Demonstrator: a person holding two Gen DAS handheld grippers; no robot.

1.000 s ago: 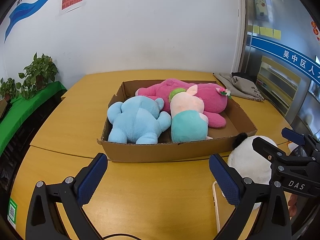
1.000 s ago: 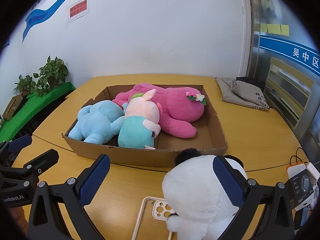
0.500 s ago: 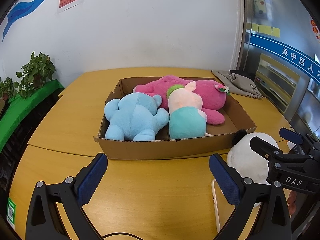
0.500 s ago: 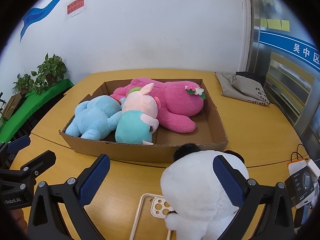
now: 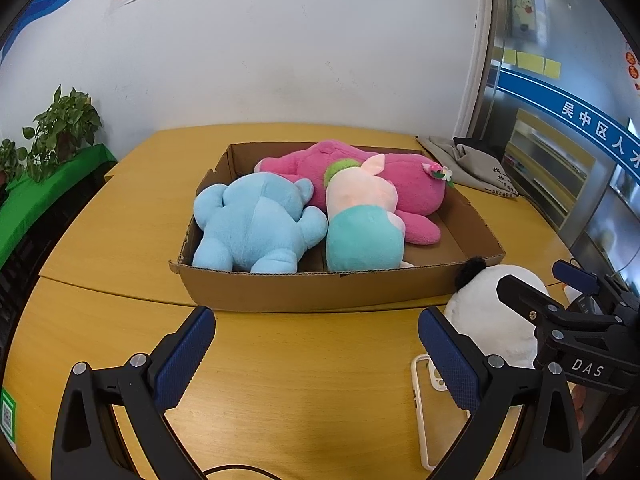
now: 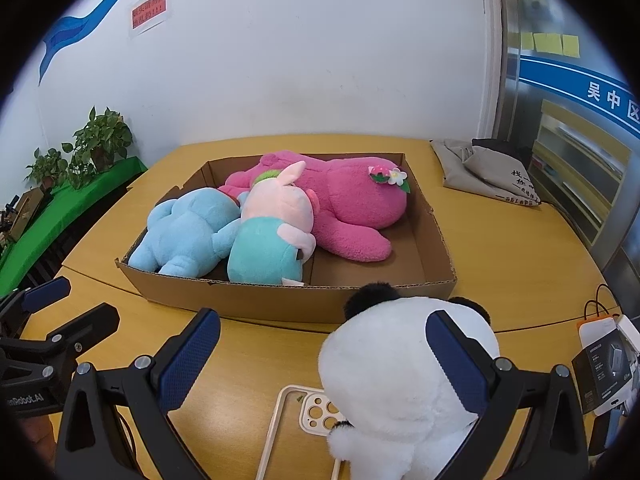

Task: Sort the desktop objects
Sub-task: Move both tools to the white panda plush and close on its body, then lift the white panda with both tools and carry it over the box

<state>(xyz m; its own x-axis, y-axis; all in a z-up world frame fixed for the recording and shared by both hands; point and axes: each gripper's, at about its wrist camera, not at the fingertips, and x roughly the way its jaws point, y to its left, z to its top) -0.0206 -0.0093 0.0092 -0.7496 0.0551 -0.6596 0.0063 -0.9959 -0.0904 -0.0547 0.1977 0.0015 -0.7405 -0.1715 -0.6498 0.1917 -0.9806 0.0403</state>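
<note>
Left wrist view: my left tongs stand wide over bare counter, holding nothing. Beyond, a cardboard box holds a blue plush, a teal-and-pink plush and a magenta plush. Right wrist view: my right tongs gape wide; a panda plush sits between them on a phone case, just beside the box.

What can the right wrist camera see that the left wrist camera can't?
Only the right wrist view shows the boxed gadgets at the table's right edge and the phone case's camera holes. Only the left wrist view shows the green QR sticker. Both show the cardboard box of plush toys, the panda and both open claws.
</note>
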